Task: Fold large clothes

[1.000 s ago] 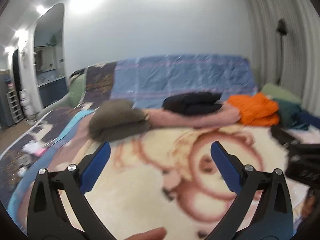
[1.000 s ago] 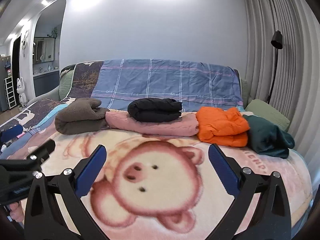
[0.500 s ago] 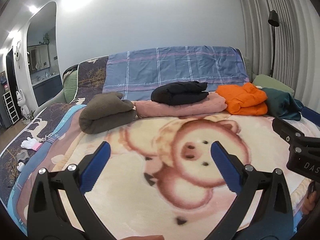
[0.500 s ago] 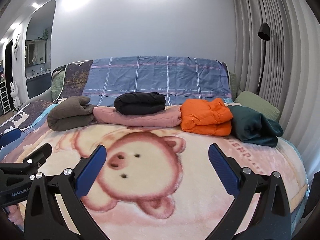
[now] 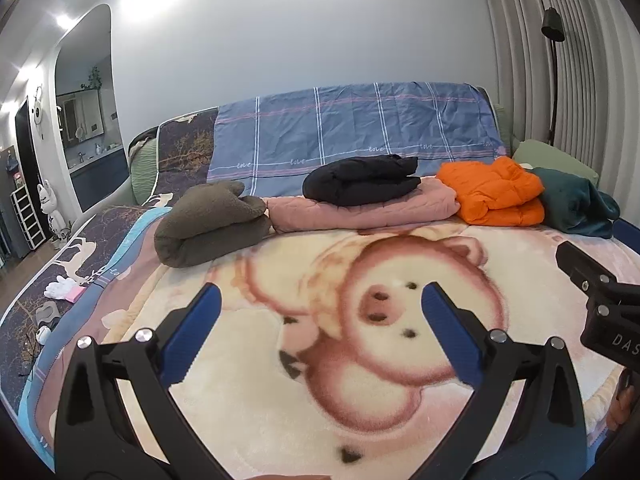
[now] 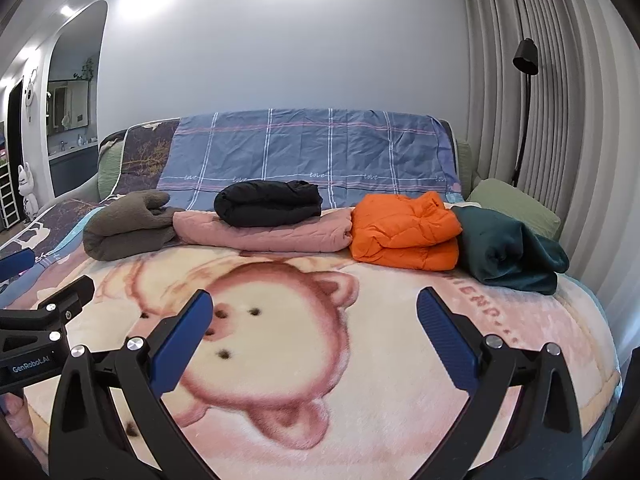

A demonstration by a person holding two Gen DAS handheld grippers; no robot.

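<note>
Folded clothes lie in a row at the back of the bed: a brown fleece (image 5: pixel 212 224) (image 6: pixel 128 230), a pink quilted piece (image 5: pixel 368 210) (image 6: pixel 264 232) with a black jacket (image 5: pixel 360 180) (image 6: pixel 268 202) on top, an orange puffer jacket (image 5: pixel 496 192) (image 6: pixel 404 232) and a dark green garment (image 5: pixel 576 204) (image 6: pixel 512 252). My left gripper (image 5: pixel 320 300) is open and empty above the pig blanket (image 5: pixel 280 380). My right gripper (image 6: pixel 312 304) is open and empty, to the right of the left one. Both are well short of the clothes.
A blue plaid sheet (image 6: pixel 312 152) covers the headboard. A green pillow (image 6: pixel 516 204) lies at the back right. A floor lamp (image 6: pixel 524 100) and curtains (image 6: pixel 560 120) stand on the right. Small items, including a white glove (image 5: pixel 60 286), lie at the bed's left edge.
Both views have steadied and tilted down a little toward the bed, and the clothes sit lower and nearer in frame. Both grippers stay open.
</note>
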